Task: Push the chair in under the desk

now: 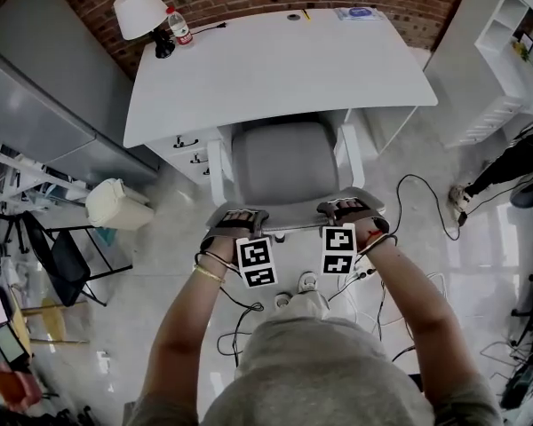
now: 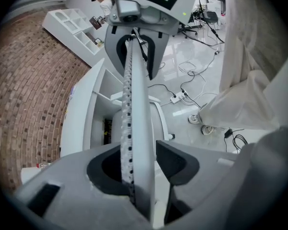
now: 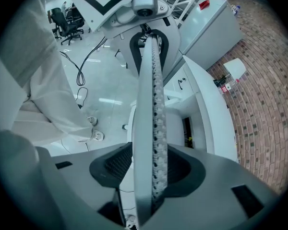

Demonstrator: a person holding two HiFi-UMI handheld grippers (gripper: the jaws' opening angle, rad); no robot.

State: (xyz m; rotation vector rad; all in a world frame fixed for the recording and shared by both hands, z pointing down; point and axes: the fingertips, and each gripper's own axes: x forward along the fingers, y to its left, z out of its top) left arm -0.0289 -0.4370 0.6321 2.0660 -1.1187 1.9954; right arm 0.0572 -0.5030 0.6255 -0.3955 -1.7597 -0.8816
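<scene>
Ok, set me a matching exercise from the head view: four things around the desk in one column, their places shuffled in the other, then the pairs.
Things
1 lamp
2 chair
3 bin
4 shelf unit

Places
A on the floor, left of the desk
B far right of the view, beyond the desk's right end
C at the middle of the desk's near edge
D on the desk's back left corner

Pairs: 1-D, 2-C, 3-A, 4-B
</scene>
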